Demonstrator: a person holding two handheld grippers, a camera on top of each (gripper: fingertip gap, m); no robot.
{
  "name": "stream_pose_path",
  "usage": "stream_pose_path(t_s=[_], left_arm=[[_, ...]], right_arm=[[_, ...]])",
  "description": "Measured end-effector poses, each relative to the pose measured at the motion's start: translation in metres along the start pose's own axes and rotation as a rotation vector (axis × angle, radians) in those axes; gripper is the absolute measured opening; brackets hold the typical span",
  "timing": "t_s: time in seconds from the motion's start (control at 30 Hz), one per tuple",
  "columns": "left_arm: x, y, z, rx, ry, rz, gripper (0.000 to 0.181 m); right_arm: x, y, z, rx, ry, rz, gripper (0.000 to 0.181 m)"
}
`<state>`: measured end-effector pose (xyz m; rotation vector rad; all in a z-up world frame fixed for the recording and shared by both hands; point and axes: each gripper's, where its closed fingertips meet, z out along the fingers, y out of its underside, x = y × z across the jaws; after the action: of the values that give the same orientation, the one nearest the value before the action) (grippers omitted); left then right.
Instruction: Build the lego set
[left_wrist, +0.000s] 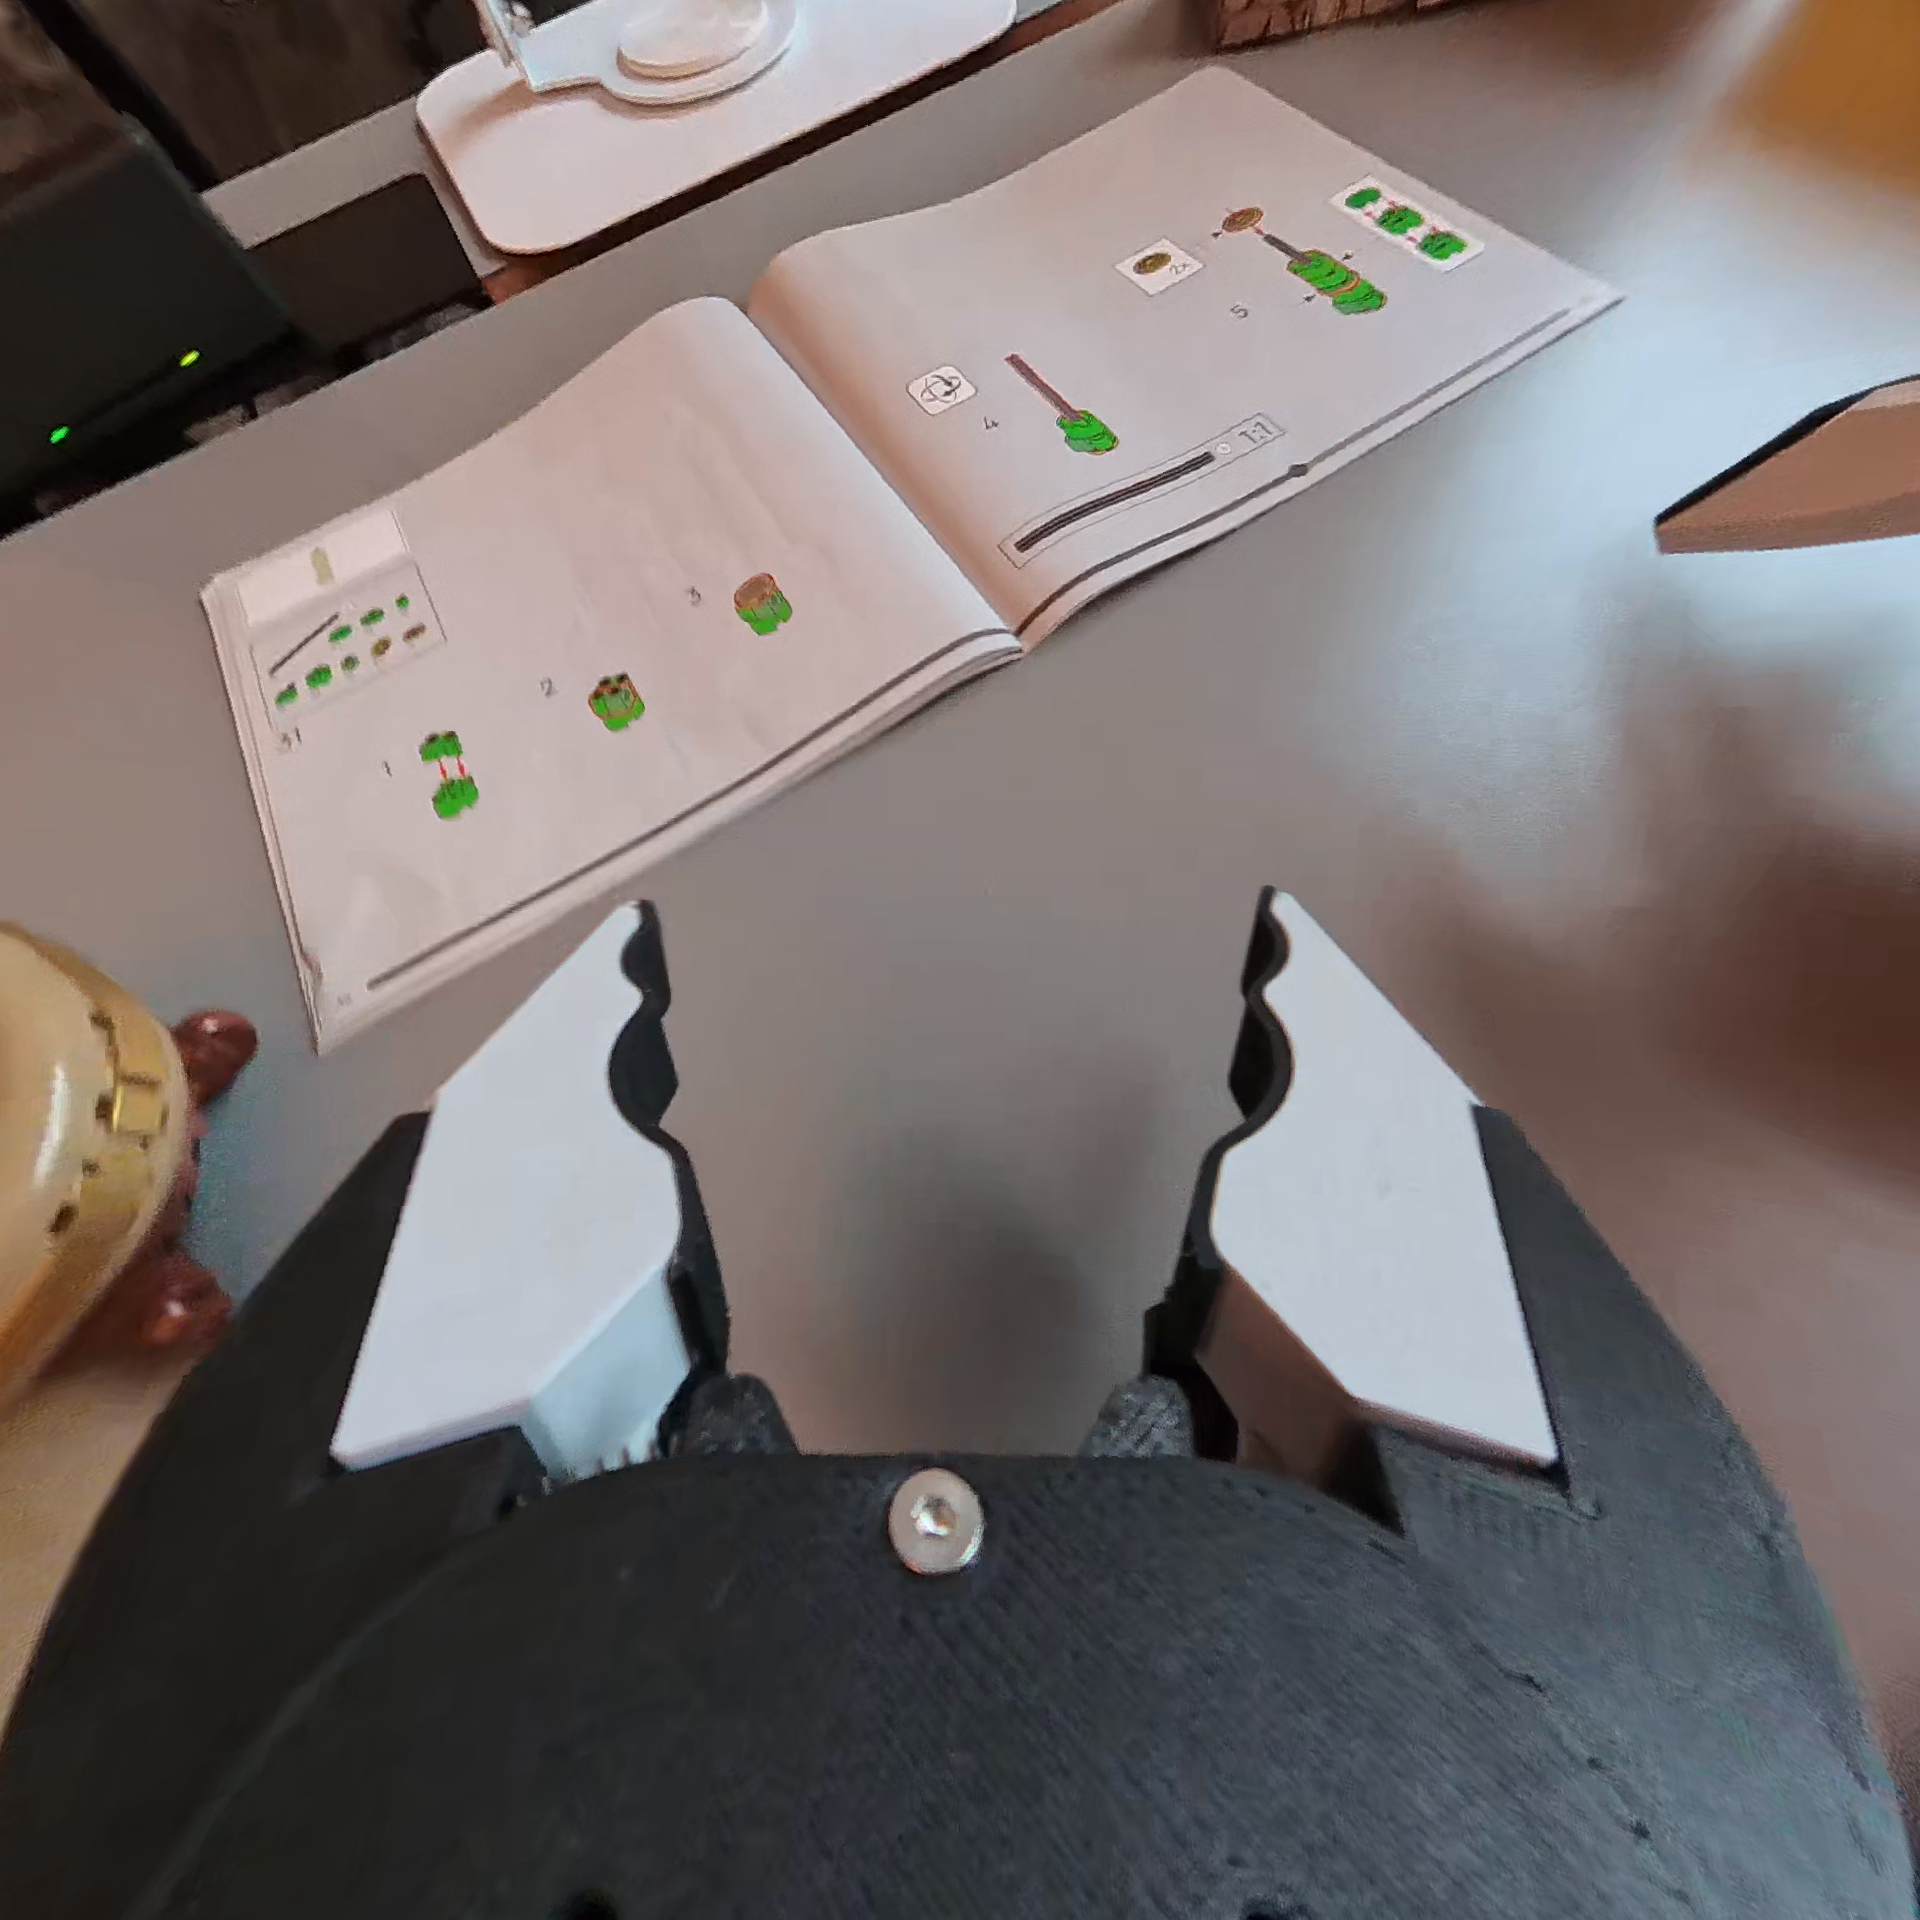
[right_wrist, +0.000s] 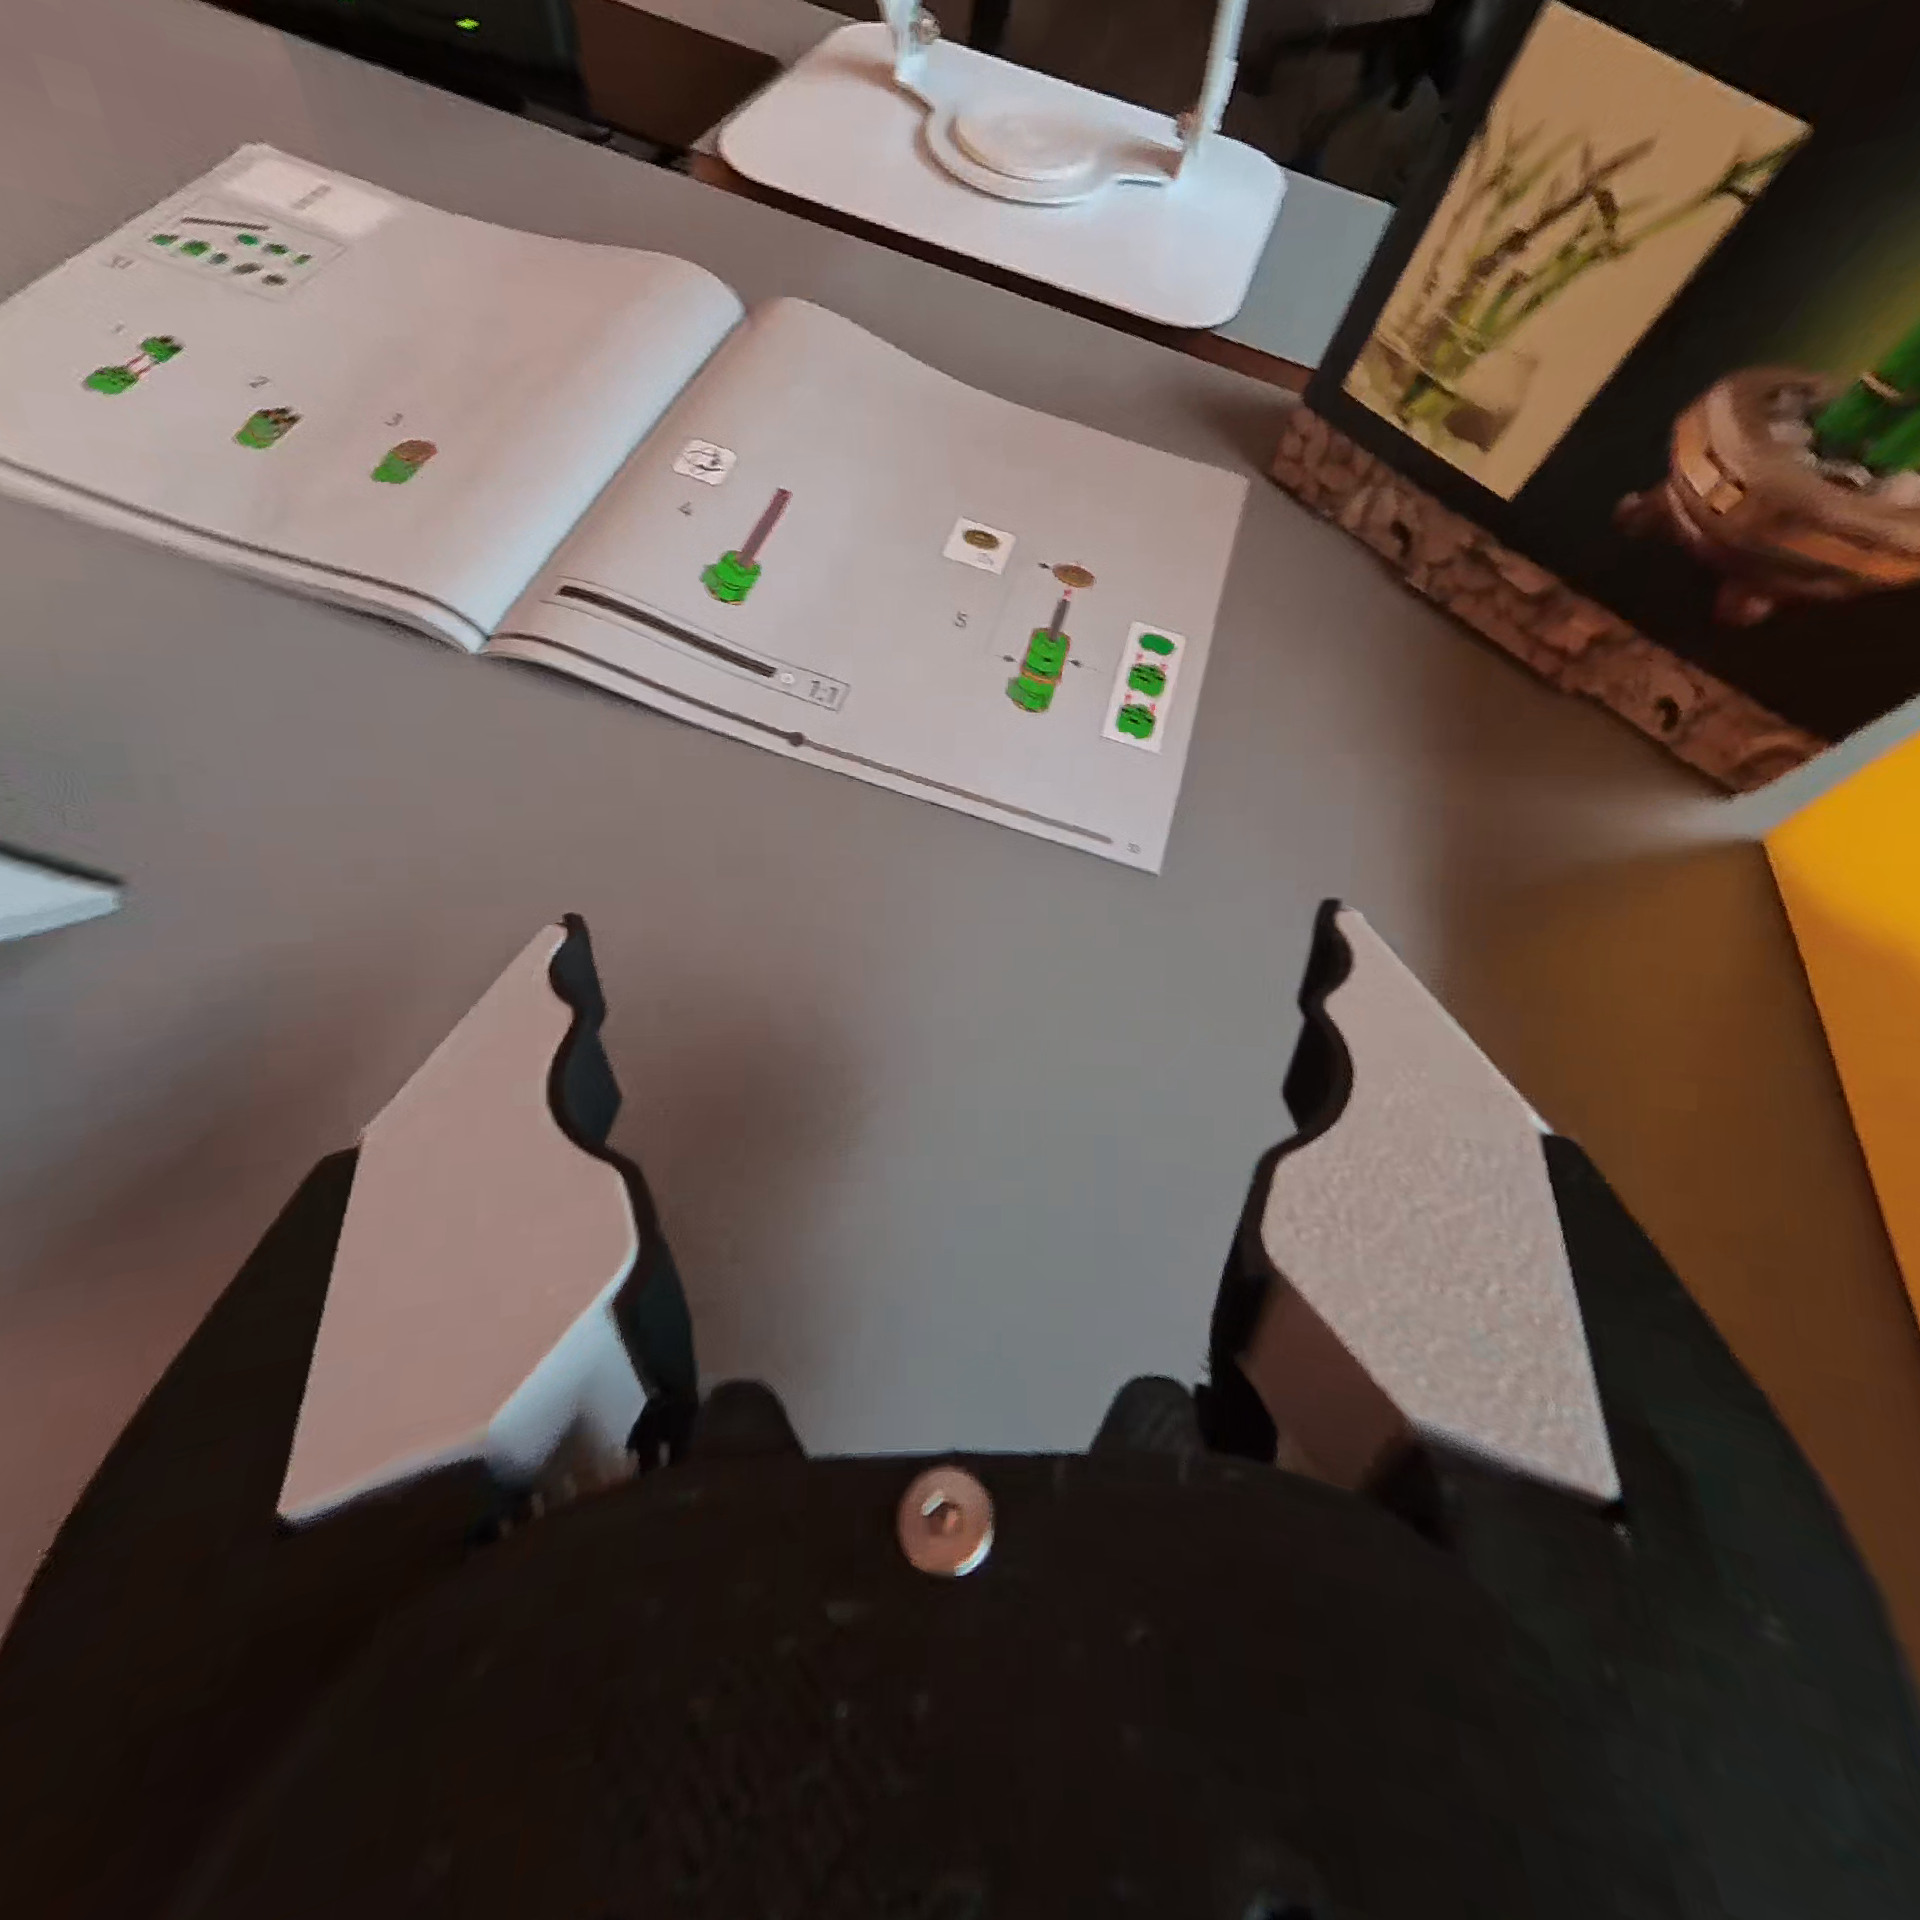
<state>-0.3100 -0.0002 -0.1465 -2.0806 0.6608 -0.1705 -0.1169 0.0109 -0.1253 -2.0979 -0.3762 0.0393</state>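
Note:
An open instruction booklet (left_wrist: 665, 540) with pictures of green and brown pieces lies flat on the grey table; it also shows in the right wrist view (right_wrist: 582, 416). My left gripper (left_wrist: 956, 904) is open and empty above bare table, just in front of the booklet. My right gripper (right_wrist: 951, 920) is open and empty, also short of the booklet's near edge. A tan and gold built piece on dark brown feet (left_wrist: 94, 1143) sits at the left edge of the left wrist view, beside my left gripper. No loose bricks show.
The set's box (right_wrist: 1621, 416) stands upright at the right, with a yellow object (right_wrist: 1860, 987) in front of it. A white stand base (right_wrist: 997, 177) sits behind the booklet. The other gripper's finger tip (left_wrist: 1797, 488) shows at the right of the left wrist view.

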Motion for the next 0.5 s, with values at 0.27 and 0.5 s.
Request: stream_pose_path(t_s=[0.27, 0.5], left_arm=[[-0.010, 0.021, 0.002, -0.084, 0.002, -0.232, 0.142], [-0.018, 0.037, 0.014, -0.185, -0.101, -0.214, 0.151]], right_arm=[[0.008, 0.035, 0.013, -0.149, 0.028, 0.129, 0.152], [0.000, 0.051, 0.024, -0.213, 0.043, 0.205, 0.153]])
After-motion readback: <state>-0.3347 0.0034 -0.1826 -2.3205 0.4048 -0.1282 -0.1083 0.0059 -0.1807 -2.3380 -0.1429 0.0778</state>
